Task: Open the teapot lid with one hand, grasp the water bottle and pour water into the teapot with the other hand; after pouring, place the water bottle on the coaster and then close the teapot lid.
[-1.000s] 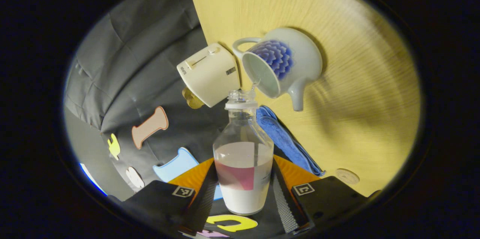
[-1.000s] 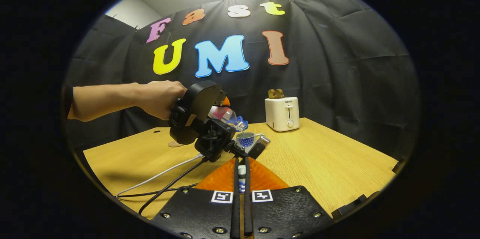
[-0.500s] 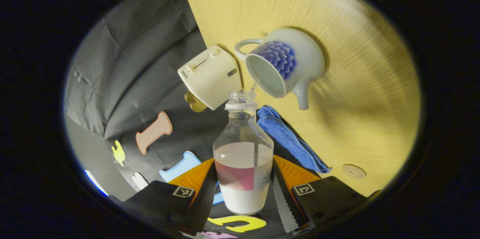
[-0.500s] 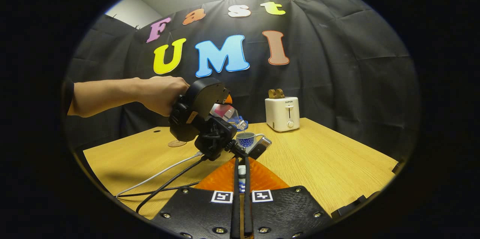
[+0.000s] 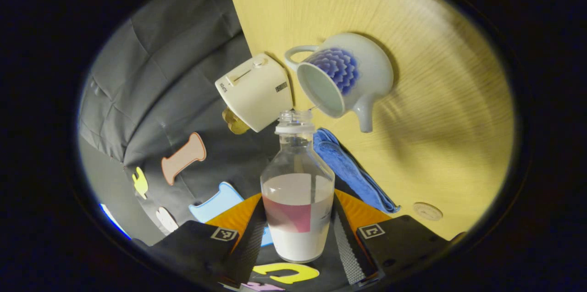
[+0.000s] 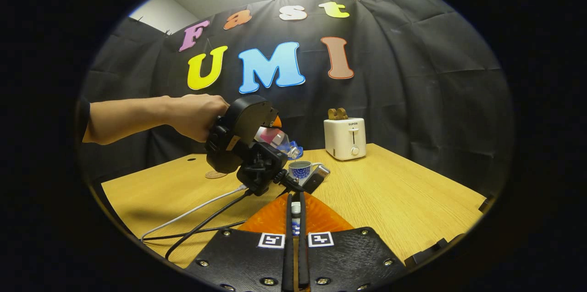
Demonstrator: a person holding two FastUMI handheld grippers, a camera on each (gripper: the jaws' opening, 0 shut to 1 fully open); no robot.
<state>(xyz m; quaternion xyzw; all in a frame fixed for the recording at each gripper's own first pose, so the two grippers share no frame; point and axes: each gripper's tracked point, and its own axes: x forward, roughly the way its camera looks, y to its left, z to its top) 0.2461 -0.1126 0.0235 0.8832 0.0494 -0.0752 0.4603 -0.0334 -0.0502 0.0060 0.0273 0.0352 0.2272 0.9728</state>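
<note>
My left gripper [image 5: 298,202] is shut on the clear water bottle [image 5: 297,177], which is uncapped and partly full. The bottle is tipped with its mouth at the rim of the lidless white teapot with a blue flower [image 5: 344,76]. In the right gripper view a hand holds that left gripper [image 6: 243,145] and the tilted bottle [image 6: 275,138] over the teapot [image 6: 300,169]. My right gripper [image 6: 296,198] hangs in front of the teapot, shut on the small teapot lid [image 6: 296,214]. The round coaster [image 5: 427,211] lies on the wooden table [image 5: 440,99], left of the teapot in the right gripper view.
A white toaster [image 6: 345,138] stands at the back of the table. A folded blue cloth [image 5: 351,170] lies behind the teapot. Two cables [image 6: 197,218] trail from the left gripper across the table's front left.
The bottle stays tipped over the teapot. The left gripper swayed slightly and came back. The trickle at the pot's rim looks thinner now. My right gripper has not moved.
</note>
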